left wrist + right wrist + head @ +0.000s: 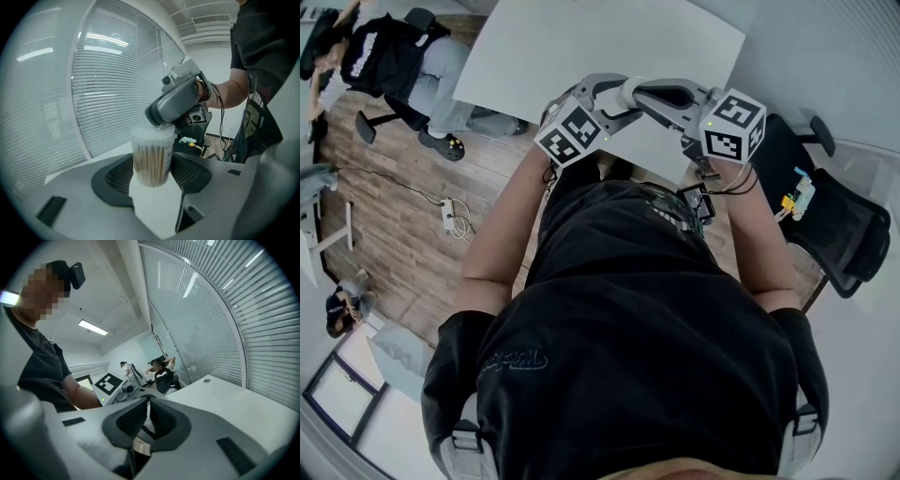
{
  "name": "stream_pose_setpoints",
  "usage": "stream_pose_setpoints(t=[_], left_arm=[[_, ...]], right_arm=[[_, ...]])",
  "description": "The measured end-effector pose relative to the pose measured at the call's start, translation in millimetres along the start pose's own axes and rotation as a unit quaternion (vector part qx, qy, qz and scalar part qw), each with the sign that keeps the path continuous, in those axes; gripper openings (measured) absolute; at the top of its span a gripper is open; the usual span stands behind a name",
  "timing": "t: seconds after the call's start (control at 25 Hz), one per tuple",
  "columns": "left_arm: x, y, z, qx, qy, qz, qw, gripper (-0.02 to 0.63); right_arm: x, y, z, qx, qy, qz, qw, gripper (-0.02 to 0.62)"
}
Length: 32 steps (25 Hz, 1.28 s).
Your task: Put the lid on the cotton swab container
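Your left gripper (pixel 152 174) clamps the cotton swab container (pixel 151 154) upright at the frame's centre, and your right gripper (pixel 149 414), jaws almost together, sits just above its top, so lower along that vertical axis.

The left forearm (pixel 502 220) and right forearm (pixel 759 234), both bare, bend in from the elbows and hold the grippers before the chest. The left gripper (pixel 152 176) has its jaws clamped on the upright cotton swab container (pixel 151 157); the right gripper (pixel 147 418) faces it closely, jaws drawn nearly together on a thin pale piece (pixel 147 423) that cannot be identified.
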<state>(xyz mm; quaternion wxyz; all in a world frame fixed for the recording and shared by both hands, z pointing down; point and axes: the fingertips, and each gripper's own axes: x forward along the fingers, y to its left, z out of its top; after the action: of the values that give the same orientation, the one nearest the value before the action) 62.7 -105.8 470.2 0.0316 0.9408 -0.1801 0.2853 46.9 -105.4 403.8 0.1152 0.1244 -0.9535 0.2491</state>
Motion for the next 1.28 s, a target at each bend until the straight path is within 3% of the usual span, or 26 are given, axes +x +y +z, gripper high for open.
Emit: stream_pose_setpoints(t=[1.28], left_arm=[[0.5, 0.9, 0.8, -0.004, -0.003, -0.004, 1.0000, 0.255]], right_arm=[[4.8, 2.9, -3.1, -0.045, 0.016, -0.017, 0.999, 0.032]])
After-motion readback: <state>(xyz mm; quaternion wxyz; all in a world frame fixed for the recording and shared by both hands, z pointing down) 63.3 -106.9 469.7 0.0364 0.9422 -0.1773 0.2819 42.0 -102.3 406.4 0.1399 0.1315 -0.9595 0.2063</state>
